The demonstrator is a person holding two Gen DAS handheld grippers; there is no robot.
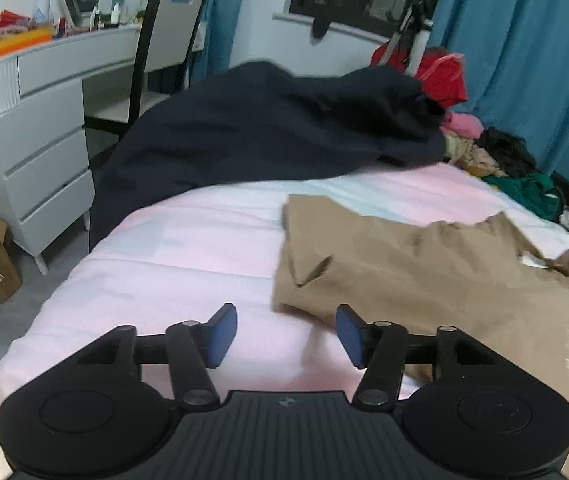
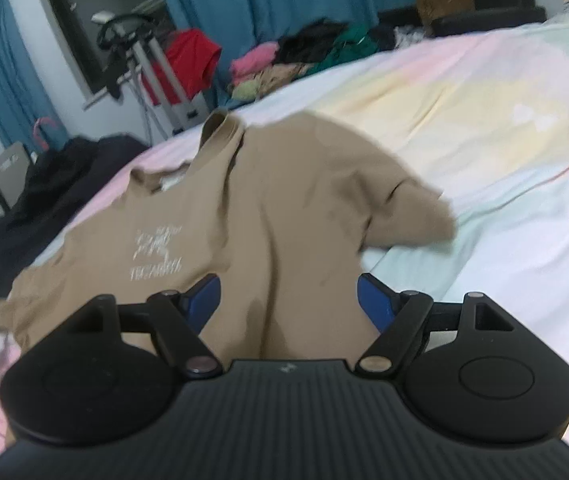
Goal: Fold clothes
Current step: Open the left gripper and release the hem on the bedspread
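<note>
We saw a tan T-shirt lying spread on the bed, its printed front up and its collar pointing away toward the far edge, where a pile of other clothes waited. A dark navy garment lay heaped at the far left part of the bed, just touching the tan one at a corner, as far as we could tell from the right wrist view. Our left gripper hung over the bare pink cover, close beside the shirt's near edge, with its blue pads well apart and nothing between them. Our right gripper was above the lower part of the shirt, also spread wide; cloth showed in the gap between the fingers, but they were not pinching it (the picture was a little blurred there, so whether a pad touched the cloth we could not say). We judged the shirt to be light, soft and limp, so it would sag and wrinkle if lifted by one point. It seemed best to us to take it at two places, for example the hem corner and the shoulder of one side, and to pinch only a thin edge of the cloth
</note>
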